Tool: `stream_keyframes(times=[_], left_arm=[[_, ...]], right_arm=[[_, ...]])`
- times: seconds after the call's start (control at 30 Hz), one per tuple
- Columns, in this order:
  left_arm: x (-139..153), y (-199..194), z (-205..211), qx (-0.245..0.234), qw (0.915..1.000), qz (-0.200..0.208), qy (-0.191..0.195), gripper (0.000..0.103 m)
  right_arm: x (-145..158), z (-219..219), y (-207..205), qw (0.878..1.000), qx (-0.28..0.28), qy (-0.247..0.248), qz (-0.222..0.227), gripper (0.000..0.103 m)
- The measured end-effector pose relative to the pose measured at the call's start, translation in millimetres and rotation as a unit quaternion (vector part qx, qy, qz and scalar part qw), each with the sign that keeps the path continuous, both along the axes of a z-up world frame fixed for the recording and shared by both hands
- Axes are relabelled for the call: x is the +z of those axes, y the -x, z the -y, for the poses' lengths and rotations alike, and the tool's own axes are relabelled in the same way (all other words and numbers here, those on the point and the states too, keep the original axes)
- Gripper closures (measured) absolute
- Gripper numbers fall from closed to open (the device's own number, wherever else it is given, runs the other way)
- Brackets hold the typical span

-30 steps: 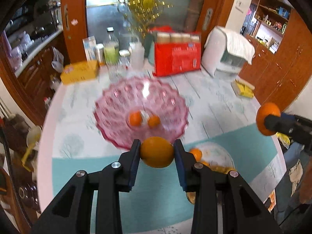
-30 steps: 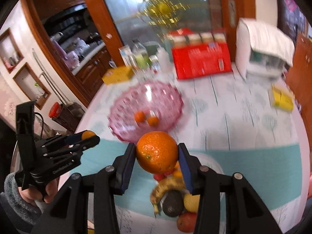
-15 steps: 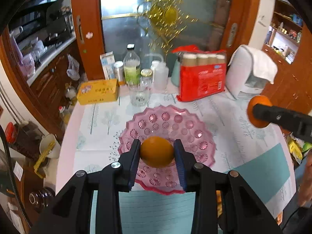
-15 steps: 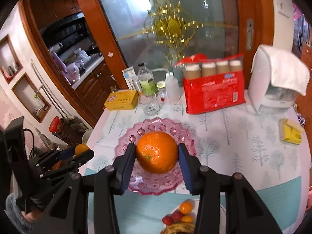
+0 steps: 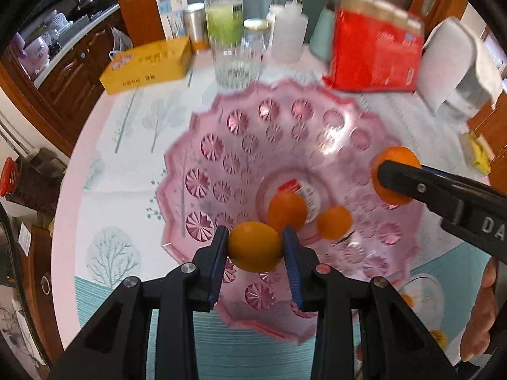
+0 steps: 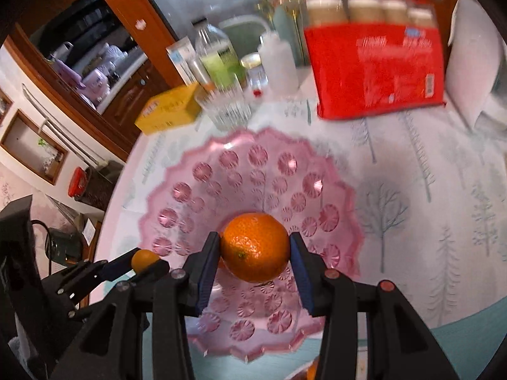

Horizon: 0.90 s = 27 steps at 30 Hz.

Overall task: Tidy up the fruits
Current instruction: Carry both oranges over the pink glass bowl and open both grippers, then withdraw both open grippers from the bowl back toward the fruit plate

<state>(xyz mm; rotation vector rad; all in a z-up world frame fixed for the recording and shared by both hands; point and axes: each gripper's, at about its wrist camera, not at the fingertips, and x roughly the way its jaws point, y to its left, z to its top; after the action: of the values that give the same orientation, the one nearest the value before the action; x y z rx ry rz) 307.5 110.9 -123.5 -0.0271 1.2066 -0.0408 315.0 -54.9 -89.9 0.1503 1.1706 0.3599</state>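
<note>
A pink cut-glass bowl [image 5: 240,145] stands on the table, also in the right wrist view [image 6: 240,164]. Two small oranges [image 5: 286,210] lie at its bottom. My left gripper [image 5: 255,248] is shut on a small yellow-orange fruit [image 5: 255,247] over the bowl's near side. My right gripper [image 6: 255,248] is shut on a larger orange [image 6: 255,247] just above the bowl's middle. In the left wrist view the right gripper and its orange [image 5: 394,175] hang over the bowl's right side. In the right wrist view the left gripper and its fruit [image 6: 144,259] are at the bowl's left rim.
Behind the bowl stand a drinking glass [image 5: 236,60], a yellow box [image 5: 149,61], bottles [image 5: 223,15], a red pack [image 5: 375,53] and a white appliance [image 5: 456,63]. A white plate [image 5: 421,297] with more fruit is at the near right on a teal mat [image 5: 244,354].
Both grippers have moved down and forward toward the bowl, each still holding its fruit. The bowl now fills both views and the two oranges in it show again.
</note>
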Motion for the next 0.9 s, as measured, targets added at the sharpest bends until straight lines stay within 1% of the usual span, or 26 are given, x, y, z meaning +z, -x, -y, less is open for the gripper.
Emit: stream_keyframes(times=[0.07, 0.23, 0.43, 0.5, 0.53, 0.57, 0.6, 0.63, 0.67, 0.73, 0.9], left_arm=[[-14.7, -3.9, 0.3, 0.003, 0.9999, -0.013, -0.002, 0.07], [-34.2, -9.3, 0.7, 0.009, 0.9996, -0.028, 0.0, 0.07], [-46.0, -15.6, -1.3, 0.015, 0.9991, -0.039, 0.006, 0.07], [-48.2, -16.6, -1.8, 0.015, 0.999, -0.041, 0.009, 0.064], [-48.9, -16.6, -1.0, 0.014, 0.9991, -0.039, 0.013, 0.055], [-48.1, -15.9, 0.1, 0.012, 0.9991, -0.036, 0.019, 0.043], [-46.1, -14.9, 1.4, 0.012, 0.9992, -0.031, 0.02, 0.037], [-43.5, -14.3, 0.9, 0.015, 0.9994, -0.027, 0.017, 0.028], [-40.4, -13.5, 2.3, 0.018, 0.9996, -0.021, 0.011, 0.024], [-36.4, -13.8, 3.9, 0.02, 0.9997, -0.014, 0.003, 0.023], [-27.1, -8.2, 4.5, 0.022, 0.9996, -0.015, 0.006, 0.023]], right_arm=[[-16.5, -3.3, -5.5, 1.0, 0.002, 0.002, -0.014, 0.058], [-44.7, -11.7, -14.8, 0.999, 0.011, 0.01, -0.035, 0.058], [-54.5, -18.3, -19.7, 0.999, 0.023, 0.022, -0.031, 0.056], [-56.2, -19.7, -20.1, 0.999, 0.024, 0.023, -0.034, 0.056], [-56.4, -20.4, -20.2, 0.999, 0.024, 0.024, -0.033, 0.056], [-55.4, -20.5, -19.3, 0.999, 0.025, 0.022, -0.03, 0.056], [-53.6, -20.7, -18.1, 0.999, 0.026, 0.021, -0.025, 0.056], [-52.2, -21.2, -17.5, 0.999, 0.027, 0.021, -0.022, 0.056], [-49.5, -22.5, -16.3, 0.999, 0.029, 0.022, -0.016, 0.056], [-43.6, -23.4, -13.4, 0.999, 0.031, 0.023, -0.007, 0.056], [-29.0, -19.7, -5.5, 1.0, 0.028, 0.007, 0.003, 0.055]])
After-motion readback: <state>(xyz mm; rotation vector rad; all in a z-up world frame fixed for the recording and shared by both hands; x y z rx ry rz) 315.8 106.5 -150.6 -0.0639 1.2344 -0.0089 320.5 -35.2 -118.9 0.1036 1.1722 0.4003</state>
